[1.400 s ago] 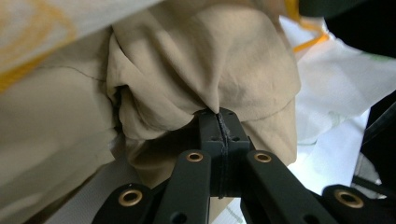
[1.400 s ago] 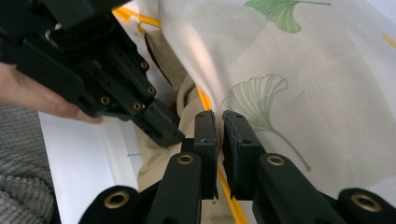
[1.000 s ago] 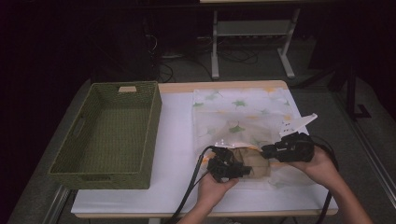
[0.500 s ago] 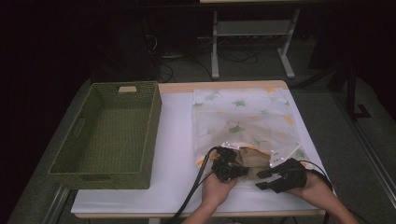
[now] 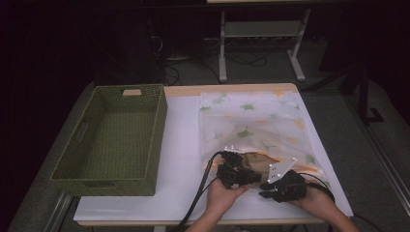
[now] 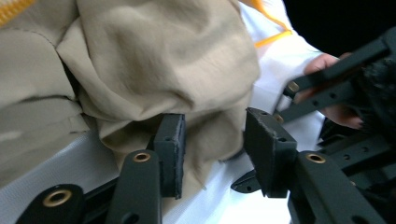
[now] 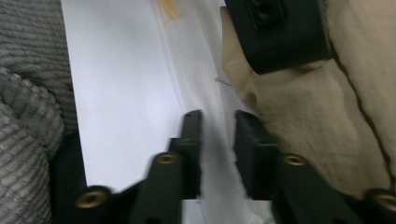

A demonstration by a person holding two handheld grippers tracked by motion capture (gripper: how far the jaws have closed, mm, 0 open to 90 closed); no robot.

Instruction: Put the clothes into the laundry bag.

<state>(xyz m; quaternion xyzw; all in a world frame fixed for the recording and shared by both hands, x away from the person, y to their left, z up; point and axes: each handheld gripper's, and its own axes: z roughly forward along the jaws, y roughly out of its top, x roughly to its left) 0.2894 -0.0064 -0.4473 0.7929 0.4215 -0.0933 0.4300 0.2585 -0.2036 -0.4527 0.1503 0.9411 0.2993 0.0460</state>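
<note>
A white mesh bag (image 5: pixel 251 121) with green leaf prints and an orange zip lies flat on the table. A beige cloth (image 5: pixel 256 162) bulges from its near opening. My left gripper (image 5: pixel 241 175) sits at that opening. Its jaws have just been opening and stand apart (image 6: pixel 212 140), with a fold of the beige cloth (image 6: pixel 154 60) between them. My right gripper (image 5: pixel 267 191) is low at the bag's near edge, right of the left one. Its jaws have just been closing and stand narrowly apart (image 7: pixel 218 121) around the bag's mesh edge (image 7: pixel 205 79), open.
A green woven basket (image 5: pixel 75 140) stands empty on the left half of the white table (image 5: pixel 183 145). Both hands work close to the table's near edge. Black cables trail off that edge. Grey ribbed knit clothing (image 7: pixel 28 116) lies just beyond the edge.
My right gripper has come down from beside the bag's right side to its near edge, and its jaws have narrowed. The left hand has stayed in place at the cloth.
</note>
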